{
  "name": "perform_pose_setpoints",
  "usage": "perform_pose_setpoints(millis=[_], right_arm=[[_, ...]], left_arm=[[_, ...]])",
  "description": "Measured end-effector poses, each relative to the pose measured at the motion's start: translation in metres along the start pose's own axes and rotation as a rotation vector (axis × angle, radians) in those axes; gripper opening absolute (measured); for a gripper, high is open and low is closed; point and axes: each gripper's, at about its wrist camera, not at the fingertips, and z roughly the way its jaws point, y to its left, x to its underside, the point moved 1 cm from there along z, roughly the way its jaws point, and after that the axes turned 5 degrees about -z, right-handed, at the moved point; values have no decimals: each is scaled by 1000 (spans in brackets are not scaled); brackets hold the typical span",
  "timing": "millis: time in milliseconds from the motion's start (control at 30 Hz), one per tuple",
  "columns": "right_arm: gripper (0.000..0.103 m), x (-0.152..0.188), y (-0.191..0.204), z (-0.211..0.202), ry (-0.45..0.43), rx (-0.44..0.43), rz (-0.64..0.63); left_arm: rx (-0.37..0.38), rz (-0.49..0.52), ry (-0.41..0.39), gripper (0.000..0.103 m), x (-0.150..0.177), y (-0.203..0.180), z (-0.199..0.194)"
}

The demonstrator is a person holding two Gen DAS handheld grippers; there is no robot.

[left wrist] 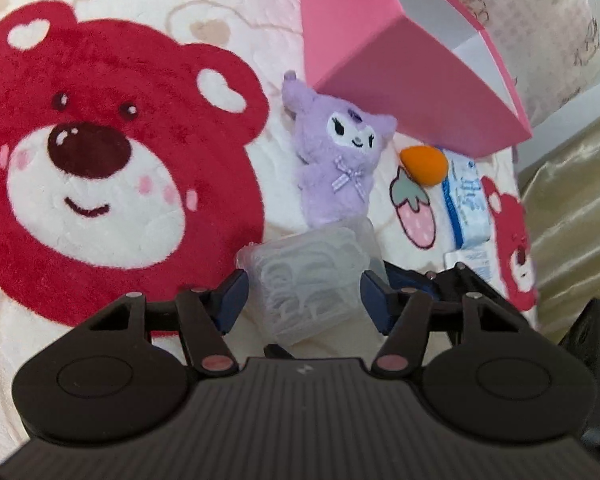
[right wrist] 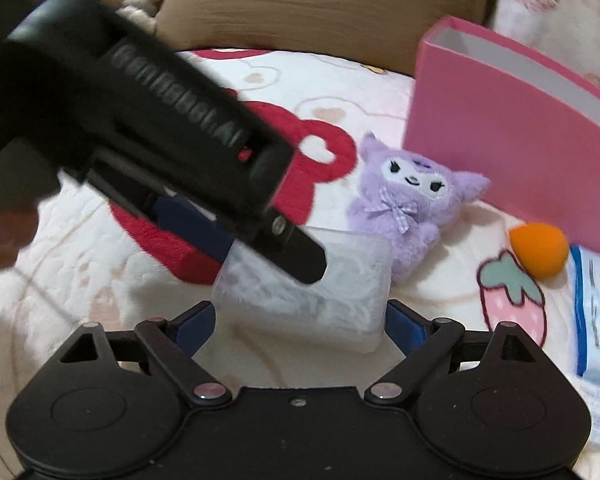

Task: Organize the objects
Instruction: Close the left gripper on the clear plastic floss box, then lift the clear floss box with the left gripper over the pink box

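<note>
A clear plastic box [left wrist: 308,280] of small white pieces lies on the bear-print blanket [left wrist: 100,60]. My left gripper [left wrist: 305,300] has its blue pads against both sides of it. In the right wrist view, the left gripper [right wrist: 252,248] reaches down onto the same box [right wrist: 340,300] from the upper left. My right gripper [right wrist: 302,320] stands open astride the box's near end, with a gap at each pad. A purple plush toy [left wrist: 340,160] [right wrist: 408,200] lies just beyond the box.
An open pink box [left wrist: 400,80] [right wrist: 500,132] stands behind the plush. An orange egg-shaped sponge [left wrist: 424,166] [right wrist: 540,252] and a blue-white tissue pack [left wrist: 466,208] [right wrist: 598,320] lie to the right. A brown pillow [right wrist: 320,8] is at the back, and gold fabric [left wrist: 572,220] borders the blanket's right edge.
</note>
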Motion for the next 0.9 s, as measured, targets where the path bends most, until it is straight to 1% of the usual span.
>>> perform_pose_setpoints(millis=[100,200,267,500,700,867,900], right_arm=[[94,2,-2,1,6,-7,11],[93,2,-3,5,17,-7,22],[93,3,-6,3,-1,-14,41],[89,1,-4,-8,-13,-12,25],[86,0,-5,-21,-16,-7,17],[85,-4,-6,-39,-36,16,2],[85,0,-6,-45,-41,21,-1]], left_arm=[[-48,46,-25,60,5,-8,4],[-65,66,-36,60,8,-11,5],[-68,69,-39,60,8,-13,4],[-63,71,-39,60,10,-15,0],[-67,135,-42,60,17,-25,-3],[-59,197,-66,60,23,-39,-12],[-59,212,-71,60,25,-43,-14]])
